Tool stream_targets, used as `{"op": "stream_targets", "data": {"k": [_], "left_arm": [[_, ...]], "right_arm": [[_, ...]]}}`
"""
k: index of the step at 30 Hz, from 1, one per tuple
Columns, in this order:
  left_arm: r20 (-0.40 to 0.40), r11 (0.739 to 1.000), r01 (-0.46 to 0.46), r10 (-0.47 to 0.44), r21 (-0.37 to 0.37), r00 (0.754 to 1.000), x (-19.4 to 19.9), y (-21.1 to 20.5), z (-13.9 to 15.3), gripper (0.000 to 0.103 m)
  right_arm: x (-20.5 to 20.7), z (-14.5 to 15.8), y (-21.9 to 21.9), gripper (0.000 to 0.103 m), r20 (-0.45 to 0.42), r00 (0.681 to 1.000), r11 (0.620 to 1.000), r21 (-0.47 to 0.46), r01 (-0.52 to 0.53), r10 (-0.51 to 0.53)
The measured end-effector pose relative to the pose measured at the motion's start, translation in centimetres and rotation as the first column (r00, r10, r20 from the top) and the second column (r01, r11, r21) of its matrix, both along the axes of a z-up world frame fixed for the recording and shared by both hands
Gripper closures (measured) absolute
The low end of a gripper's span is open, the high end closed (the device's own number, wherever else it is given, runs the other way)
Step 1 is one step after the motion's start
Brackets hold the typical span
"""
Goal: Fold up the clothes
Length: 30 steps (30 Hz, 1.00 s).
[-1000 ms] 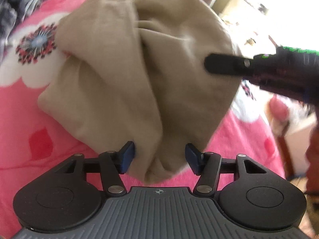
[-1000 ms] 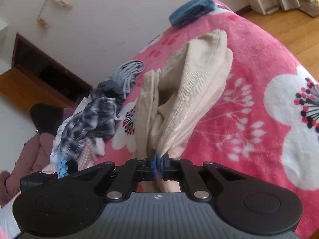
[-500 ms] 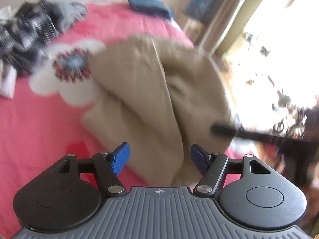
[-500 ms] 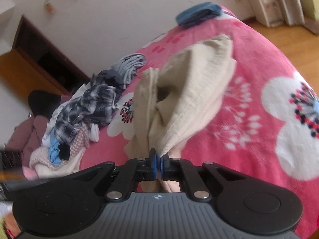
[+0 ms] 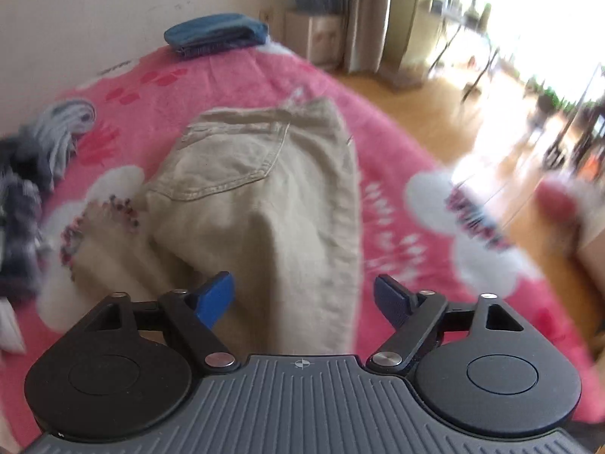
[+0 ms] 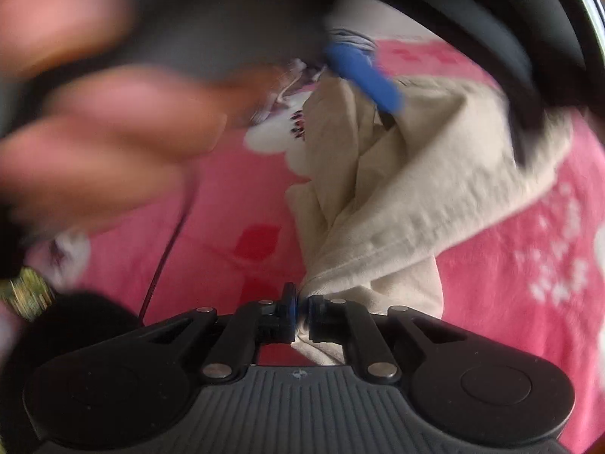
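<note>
A: Our beige cotton trousers [image 5: 264, 189] lie on the pink flowered bed blanket [image 5: 397, 143], waistband and back pocket towards the far edge, the near part humped up in a ridge.

B: And the right hand-held gripper [image 6: 301, 310] has a bunched edge of those trousers between its pads. Its jaws have just been easing apart, though they are only slightly parted and the cloth is not yet free.

A: The left hand-held gripper [image 5: 302, 299] is wide open, having just spread further, and holds nothing. It hovers above the near end of the trousers.

B: We'd judge the fold is being laid down. We should let the edge go only once it rests flat on the trousers, then press out that ridge.

A: Agreed. Keep clear of the folded blue garment [image 5: 215, 38] beyond the trousers and the pile of unfolded clothes [image 5: 38, 159] to their left.

B: The hand [image 6: 106, 113] is blurred close to the right camera; mind the crossing.
</note>
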State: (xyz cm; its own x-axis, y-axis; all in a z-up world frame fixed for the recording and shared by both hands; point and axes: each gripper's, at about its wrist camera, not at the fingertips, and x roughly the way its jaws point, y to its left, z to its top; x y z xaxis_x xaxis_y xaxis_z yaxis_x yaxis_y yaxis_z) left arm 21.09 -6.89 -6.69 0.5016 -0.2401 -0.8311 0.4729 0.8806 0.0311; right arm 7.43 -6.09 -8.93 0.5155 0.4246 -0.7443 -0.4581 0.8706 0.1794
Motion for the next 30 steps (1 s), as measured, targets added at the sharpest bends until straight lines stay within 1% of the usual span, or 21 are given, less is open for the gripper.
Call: {"op": "stream_targets", "data": {"k": [1, 2, 3, 4, 5, 6, 7, 9, 10, 12, 15, 16, 19, 20, 21, 22, 25, 29, 30], "left_arm": [[-0.002, 1.0, -0.002, 0.002, 0.023, 1.0, 0.6, -0.1, -0.7, 0.034], [-0.009, 0.999, -0.007, 0.007, 0.034, 1.0, 1.2, 0.0, -1.4, 0.035], [-0.017, 0.999, -0.015, 0.016, 0.039, 1.0, 1.7, 0.2, -1.9, 0.039], [-0.026, 0.999, -0.026, 0.027, 0.039, 0.999, 1.9, 0.6, -2.2, 0.046], [-0.035, 0.999, -0.041, 0.042, 0.03, 0.999, 2.1, 1.1, -2.5, 0.047], [-0.043, 0.998, -0.058, 0.058, 0.016, 0.997, 2.3, 1.8, -2.7, 0.051], [-0.051, 0.996, -0.085, 0.084, -0.008, 0.995, 2.5, 2.4, -2.9, 0.062], [-0.069, 0.986, -0.151, 0.147, -0.066, 0.987, 2.8, 3.8, -2.9, 0.076], [-0.079, 0.978, -0.185, 0.178, -0.094, 0.981, 2.9, 4.5, -2.9, 0.079], [-0.1, 0.962, -0.231, 0.218, -0.147, 0.971, 3.1, 5.8, -3.0, 0.083], [-0.104, 0.941, -0.277, 0.261, -0.197, 0.96, 2.7, 7.3, -2.6, 0.087], [-0.099, 0.937, -0.286, 0.271, -0.201, 0.957, 2.6, 7.6, -2.4, 0.088], [-0.06, 0.938, -0.28, 0.274, -0.202, 0.96, 1.8, 8.2, -1.8, 0.089], [-0.061, 0.938, -0.28, 0.273, -0.204, 0.96, 1.7, 8.5, -1.6, 0.089], [-0.065, 0.938, -0.279, 0.272, -0.204, 0.96, 1.7, 8.7, -1.7, 0.089], [-0.067, 0.94, -0.276, 0.268, -0.201, 0.961, 1.6, 8.8, -1.7, 0.089], [-0.055, 0.952, -0.237, 0.23, -0.193, 0.972, 1.4, 8.7, -1.7, 0.087], [-0.002, 0.968, -0.172, 0.175, -0.181, 0.985, 0.8, 8.3, -1.3, 0.087], [0.009, 0.97, -0.161, 0.165, -0.182, 0.986, 0.8, 8.2, -1.2, 0.087]], "right_arm": [[-0.4, 0.1, 0.2, 0.084, 0.012, 1.0, 1.0, -0.023, -0.012, 0.012], [-0.7, 0.4, -0.1, 0.079, 0.017, 1.0, 1.0, -0.027, -0.017, 0.017], [-0.9, 0.7, -0.8, 0.074, 0.014, 1.0, 1.0, -0.013, -0.015, 0.015], [-1.1, 1.0, -1.6, 0.071, 0.01, 1.0, 1.0, 0.003, -0.011, 0.011], [-1.2, 1.3, -2.7, 0.063, 0.006, 1.0, 1.0, 0.02, 0.007, -0.007], [-1.2, 1.6, -4.0, 0.058, 0.001, 0.999, 0.999, 0.039, 0.035, -0.035], [-1.2, 1.9, -5.3, 0.058, -0.004, 0.998, 0.996, 0.058, 0.063, -0.063], [-0.7, 2.2, -8.2, 0.058, -0.028, 0.99, 0.984, 0.111, 0.138, -0.135], [-0.1, 2.1, -10.0, 0.058, -0.048, 0.982, 0.971, 0.148, 0.19, -0.185], [1.4, 1.8, -13.7, 0.058, -0.103, 0.952, 0.925, 0.226, 0.305, -0.288], [4.3, 0.8, -17.8, 0.057, -0.187, 0.896, 0.819, 0.364, 0.443, -0.402], [5.2, 0.4, -18.6, 0.057, -0.207, 0.882, 0.788, 0.396, 0.471, -0.423], [7.8, -0.9, -21.0, 0.057, -0.27, 0.836, 0.682, 0.485, 0.547, -0.479], [8.5, -1.3, -21.4, 0.057, -0.286, 0.825, 0.652, 0.509, 0.561, -0.487], [9.3, -1.6, -21.5, 0.058, -0.296, 0.823, 0.629, 0.536, 0.563, -0.484], [10.0, -1.8, -21.5, 0.058, -0.302, 0.825, 0.609, 0.563, 0.558, -0.477], [12.2, -2.1, -21.8, 0.058, -0.301, 0.826, 0.571, 0.608, 0.552, -0.477], [15.5, -3.5, -22.8, 0.058, -0.345, 0.793, 0.523, 0.61, 0.596, -0.502], [16.3, -4.0, -23.2, 0.06, -0.36, 0.787, 0.513, 0.609, 0.605, -0.502]]}}
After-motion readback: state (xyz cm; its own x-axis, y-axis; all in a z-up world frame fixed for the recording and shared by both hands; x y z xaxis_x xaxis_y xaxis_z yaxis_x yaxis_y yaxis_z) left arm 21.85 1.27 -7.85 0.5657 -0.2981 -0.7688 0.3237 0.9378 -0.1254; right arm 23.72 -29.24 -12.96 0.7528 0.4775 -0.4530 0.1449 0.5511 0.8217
